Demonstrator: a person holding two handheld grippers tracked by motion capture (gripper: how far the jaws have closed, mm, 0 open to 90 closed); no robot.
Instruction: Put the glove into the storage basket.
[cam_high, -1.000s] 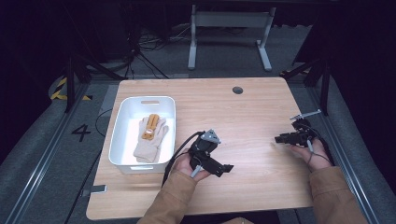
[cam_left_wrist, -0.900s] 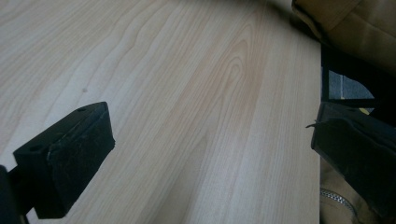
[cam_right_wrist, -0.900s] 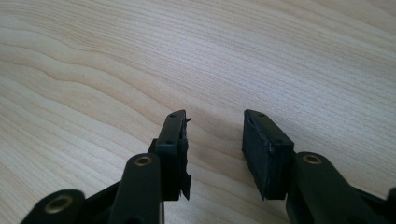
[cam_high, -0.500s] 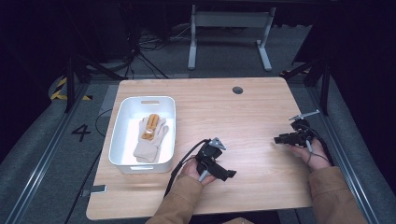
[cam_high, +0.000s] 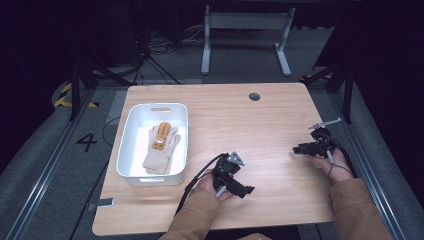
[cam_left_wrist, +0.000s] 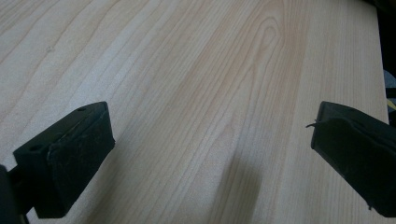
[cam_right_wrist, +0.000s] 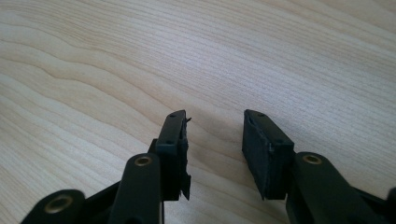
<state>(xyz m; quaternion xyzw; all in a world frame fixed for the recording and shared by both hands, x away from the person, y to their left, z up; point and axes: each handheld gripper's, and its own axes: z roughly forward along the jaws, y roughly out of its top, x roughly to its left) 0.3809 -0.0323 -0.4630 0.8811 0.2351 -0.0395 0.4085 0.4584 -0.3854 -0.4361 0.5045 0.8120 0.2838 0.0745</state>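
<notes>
both grippers rest on the bare bench, jaws spread with nothing between them: left gripper near the white bin holding a glove, right gripper well apart.

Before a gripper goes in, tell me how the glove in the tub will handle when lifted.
The glove looks like soft knit lying flat in the tub, so it will probably droop and fold when pinched. It seems light. The orange piece resting on it may slide off if the glove is lifted from one end.
</notes>
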